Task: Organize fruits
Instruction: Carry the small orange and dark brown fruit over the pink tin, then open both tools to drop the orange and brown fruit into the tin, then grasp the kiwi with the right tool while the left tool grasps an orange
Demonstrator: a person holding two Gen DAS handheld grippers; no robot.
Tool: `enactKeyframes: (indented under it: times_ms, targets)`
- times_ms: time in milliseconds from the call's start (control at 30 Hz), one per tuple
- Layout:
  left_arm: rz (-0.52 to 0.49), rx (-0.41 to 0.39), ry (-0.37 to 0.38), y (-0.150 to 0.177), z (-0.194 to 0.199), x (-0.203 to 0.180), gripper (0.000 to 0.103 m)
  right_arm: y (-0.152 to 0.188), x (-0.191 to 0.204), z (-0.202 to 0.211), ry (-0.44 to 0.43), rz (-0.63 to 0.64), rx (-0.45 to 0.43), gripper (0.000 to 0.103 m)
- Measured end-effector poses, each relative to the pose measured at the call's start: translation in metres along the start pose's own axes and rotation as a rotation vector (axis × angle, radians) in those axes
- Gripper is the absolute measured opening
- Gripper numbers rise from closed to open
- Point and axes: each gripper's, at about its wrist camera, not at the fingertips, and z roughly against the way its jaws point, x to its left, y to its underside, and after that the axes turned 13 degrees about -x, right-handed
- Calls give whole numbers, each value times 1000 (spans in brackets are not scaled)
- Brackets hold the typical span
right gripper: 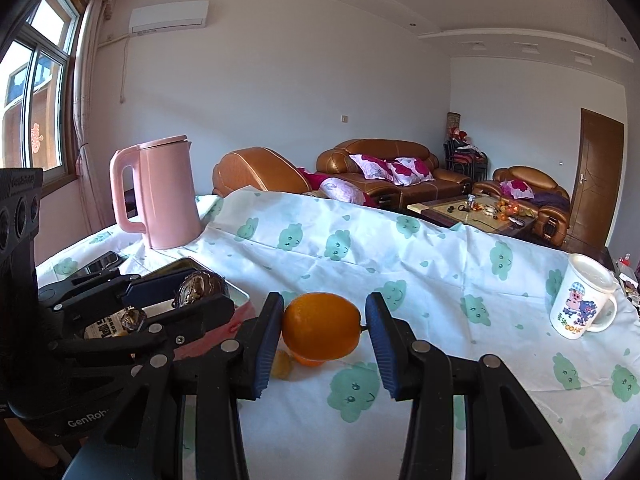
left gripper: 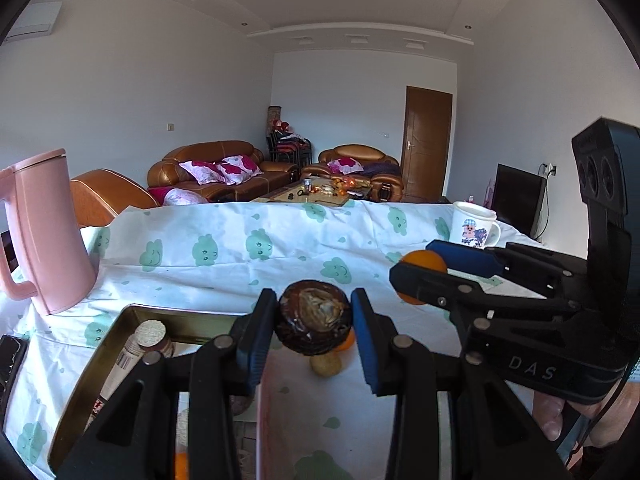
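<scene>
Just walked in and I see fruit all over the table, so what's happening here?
A person is sorting fruit with two handheld claws. The left claw holds a dark brown, wrinkled fruit beside the metal tray. The right claw holds an orange above the cloud-print tablecloth. Another small orange fruit and a yellowish piece lie on the cloth below.

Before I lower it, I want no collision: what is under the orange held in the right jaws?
Under the orange lie a smaller orange fruit and a yellowish piece on the tablecloth. The orange hides most of the smaller fruit.
</scene>
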Motion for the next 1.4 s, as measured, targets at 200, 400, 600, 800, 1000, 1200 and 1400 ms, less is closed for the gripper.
enactKeyframes:
  times_ms: [200,400,600,800,1000,1200,1400]
  targets:
    - [51,36,-96,0,8,56,40,-5,43,-25,-97,28,36,45]
    - [117,80,-162,8,14,104,40,-3,82,-54,-168,58,86,45]
    - [152,103,-187,20,20,124,40,8,115,-78,-213,101,142,45]
    - [176,124,-222,30,20,138,39,18,123,-96,-254,73,193,46]
    - [181,80,-219,26,31,133,69,11,102,-77,-220,53,147,63]
    - [155,37,-218,22,39,112,90,16,31,-40,-42,86,140,63]
    - [128,29,-193,20,31,88,93,34,-11,-35,28,29,190,63]
